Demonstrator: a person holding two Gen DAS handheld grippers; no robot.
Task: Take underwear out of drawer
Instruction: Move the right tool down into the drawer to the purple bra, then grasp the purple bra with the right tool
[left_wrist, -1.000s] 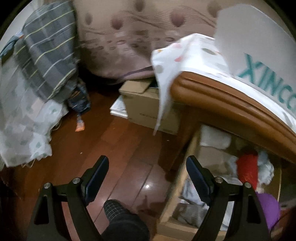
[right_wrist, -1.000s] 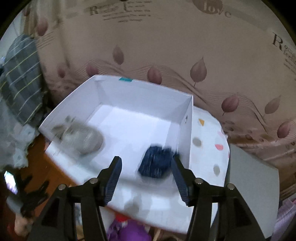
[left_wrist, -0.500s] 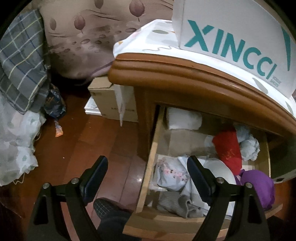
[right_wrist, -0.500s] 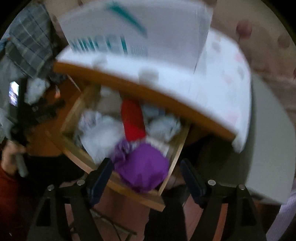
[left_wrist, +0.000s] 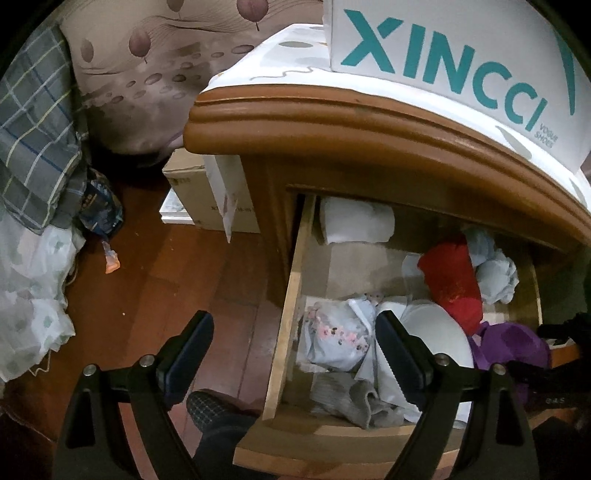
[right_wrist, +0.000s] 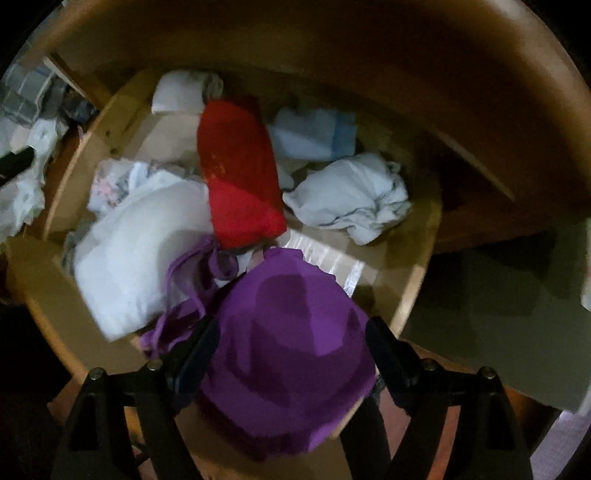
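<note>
Your right gripper (right_wrist: 291, 350) points straight down over the front right corner of the open drawer (right_wrist: 421, 280), and its jaws have just been opening. The purple underwear (right_wrist: 284, 347) lies directly between the two fingers, bulging up toward the camera; the pads stand on either side of it and do not press on it, so it is not held. The purple piece is a rounded mound with no clear long axis, and its straps trail away toward 10 o'clock, over a white folded piece (right_wrist: 140, 251). At 12 o'clock from it lies a red roll (right_wrist: 240, 173), its long axis running from 11 to 5 o'clock, with the nearer end just beside the purple cloth. Pale blue crumpled cloth (right_wrist: 351, 195) sits at 1 o'clock.

Your left gripper (left_wrist: 295, 343) is released and empty, hanging over the drawer's left wall (left_wrist: 291, 306), one finger above the floor (left_wrist: 166, 280) and the other above a floral garment (left_wrist: 332, 339). From there the purple underwear (left_wrist: 513, 343) lies at 3 o'clock.
</note>
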